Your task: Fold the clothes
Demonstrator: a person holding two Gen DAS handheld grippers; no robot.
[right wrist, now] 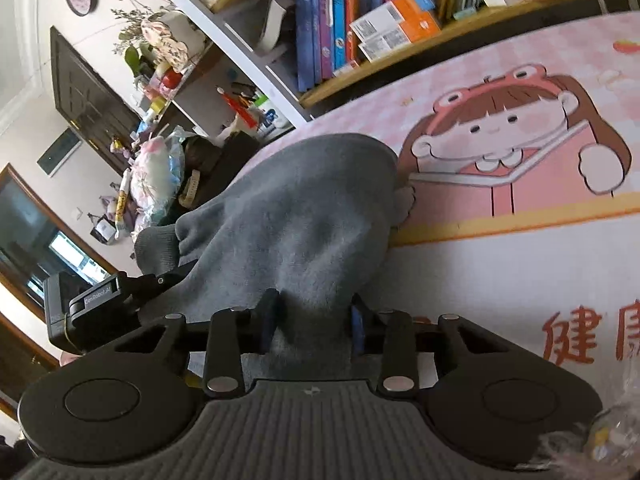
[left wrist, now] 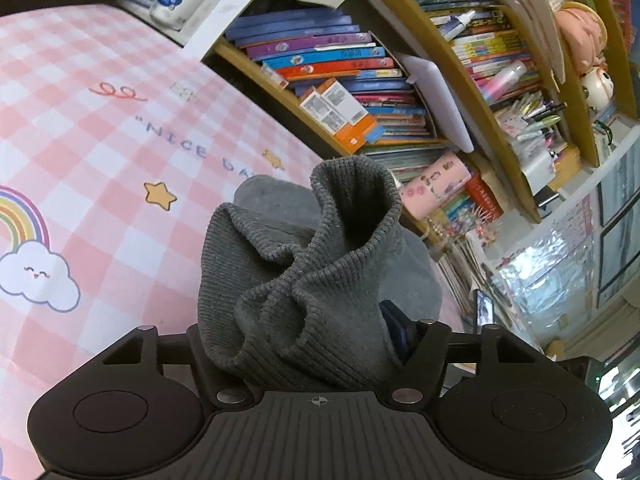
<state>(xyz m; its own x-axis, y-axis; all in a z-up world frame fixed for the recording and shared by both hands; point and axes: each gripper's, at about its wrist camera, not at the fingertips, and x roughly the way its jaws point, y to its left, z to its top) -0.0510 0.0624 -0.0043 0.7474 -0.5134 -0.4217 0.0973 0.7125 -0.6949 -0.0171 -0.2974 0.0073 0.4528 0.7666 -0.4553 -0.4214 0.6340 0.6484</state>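
Between both pairs of fingers: one grey sock, over the pink cloth.
Right gripper pinches its smooth end narrowly; left gripper grips the bunched ribbed cuff, jaws wider.

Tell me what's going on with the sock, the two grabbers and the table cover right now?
Grey sock: bunched up, lifted off the table at its cuff, held at both ends.
Left gripper: closed on the sock's ribbed cuff.
Right gripper: closed on the sock's other end.
Pink tablecloth: lying flat.
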